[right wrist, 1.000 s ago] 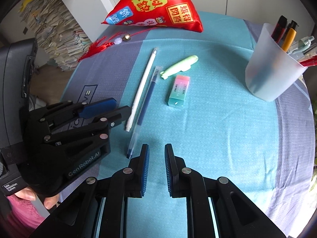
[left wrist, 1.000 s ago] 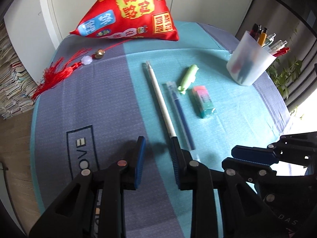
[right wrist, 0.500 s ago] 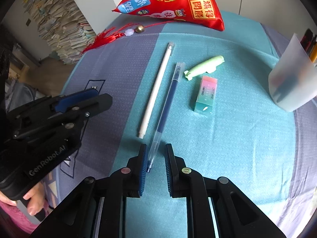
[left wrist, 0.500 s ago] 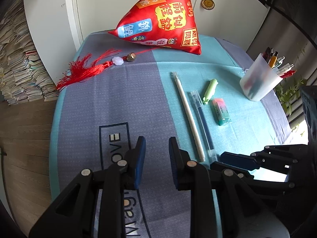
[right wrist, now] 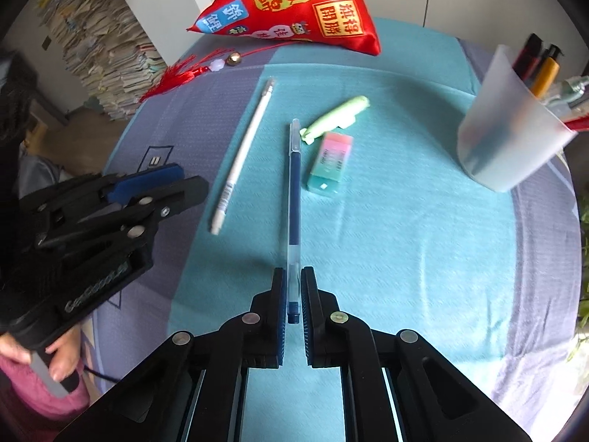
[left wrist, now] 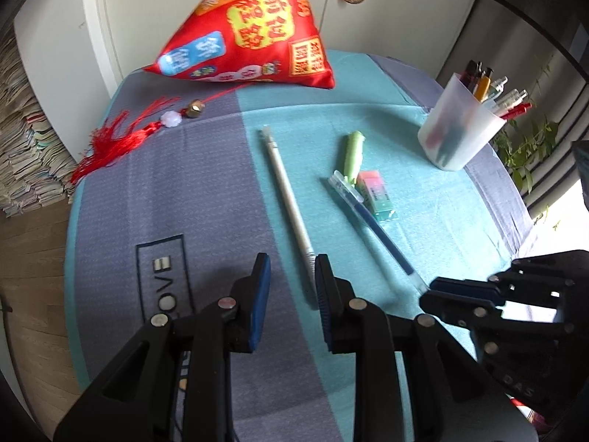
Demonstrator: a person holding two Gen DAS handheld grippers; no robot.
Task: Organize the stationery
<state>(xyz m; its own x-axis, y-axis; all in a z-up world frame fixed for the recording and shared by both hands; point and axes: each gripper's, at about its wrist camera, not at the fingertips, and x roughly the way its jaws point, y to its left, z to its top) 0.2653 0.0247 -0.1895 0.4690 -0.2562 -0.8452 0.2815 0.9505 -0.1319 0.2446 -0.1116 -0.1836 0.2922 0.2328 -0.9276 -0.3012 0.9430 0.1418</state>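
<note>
Blue pen [right wrist: 294, 188] lay on the teal cloth [right wrist: 405, 239] with its near end between the pads of my right claw [right wrist: 293, 280], whose jaws had just been closing and now pinched it. My left claw [left wrist: 291, 276] hovered part-open and empty, the white pen [left wrist: 287, 199] ending just beside its right finger. Beside the blue pen's far end lay the eraser [right wrist: 329, 165] and green highlighter [right wrist: 337, 116]; the pen cup [right wrist: 511, 136] stood well apart, nothing between.
</note>
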